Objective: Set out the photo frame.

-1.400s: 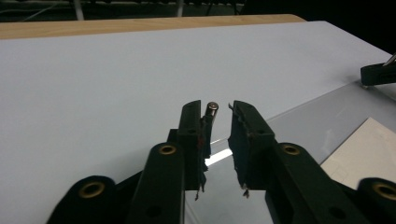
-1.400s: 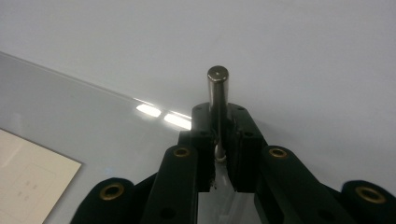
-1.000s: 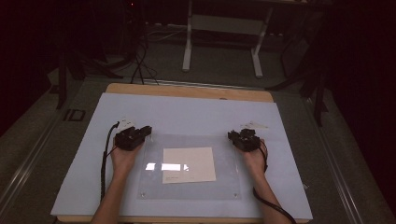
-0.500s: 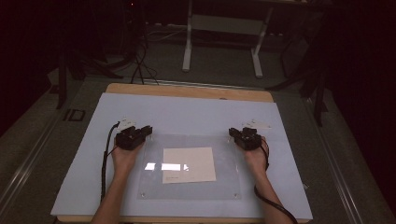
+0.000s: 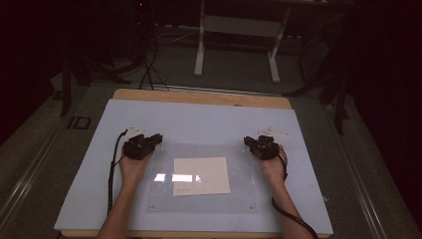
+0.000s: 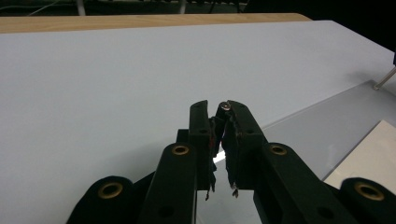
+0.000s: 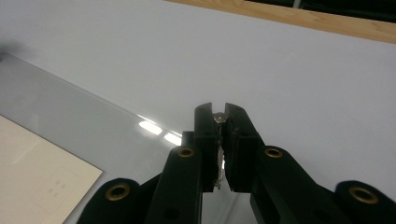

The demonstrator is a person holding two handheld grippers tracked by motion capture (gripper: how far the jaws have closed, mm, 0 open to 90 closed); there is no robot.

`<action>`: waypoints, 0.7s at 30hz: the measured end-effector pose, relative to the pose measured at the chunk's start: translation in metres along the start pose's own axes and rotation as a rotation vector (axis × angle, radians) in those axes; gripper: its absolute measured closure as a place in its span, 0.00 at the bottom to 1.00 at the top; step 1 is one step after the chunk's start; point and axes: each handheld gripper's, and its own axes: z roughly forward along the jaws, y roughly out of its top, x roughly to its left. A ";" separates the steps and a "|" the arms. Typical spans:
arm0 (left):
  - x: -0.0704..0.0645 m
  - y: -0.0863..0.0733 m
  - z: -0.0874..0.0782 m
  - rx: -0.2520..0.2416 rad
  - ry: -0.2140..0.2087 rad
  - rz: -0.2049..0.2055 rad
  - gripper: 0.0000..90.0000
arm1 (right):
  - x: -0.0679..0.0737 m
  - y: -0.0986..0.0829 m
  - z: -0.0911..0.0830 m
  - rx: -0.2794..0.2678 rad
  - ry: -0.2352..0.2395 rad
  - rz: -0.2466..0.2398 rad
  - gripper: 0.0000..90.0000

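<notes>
1. High view: broad pale tabletop (image 5: 199, 119), lit against a dark room.
2. Lying flat near the middle of it, toward the near edge: clear sheet (image 5: 244, 174). Judged stiff, glossy, slippery and easy to scratch. Best taken by the edges or corners, never by the flat face.
3. Centred within the sheet's outline: pale paper (image 5: 201, 175). Light and floppy, likely to slide if the sheet tilts.
4. At the far left corner: left hand-held gripper (image 5: 157, 138). At the far right corner: right hand-held gripper (image 5: 247, 142).
5. Pinched between closed jaws: left corner screw (image 6: 225, 105) and right corner screw (image 7: 219, 116). Tiny, hard, smooth, apt to slip or drop. Best held squarely by the head, with steady pressure.
</notes>
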 end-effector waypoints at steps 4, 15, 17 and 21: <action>0.003 -0.001 0.001 -0.007 -0.022 -0.029 0.90 | -0.001 0.001 0.000 0.005 0.006 0.005 0.94; 0.009 0.002 0.002 0.017 -0.065 -0.047 0.90 | -0.004 0.003 0.001 0.022 0.029 0.022 0.94; 0.011 0.002 0.002 0.015 -0.075 -0.047 0.90 | -0.005 0.003 0.001 0.026 0.033 0.024 0.94; 0.015 0.002 0.004 0.009 -0.104 -0.057 0.90 | -0.007 0.004 0.001 0.036 0.043 0.035 0.94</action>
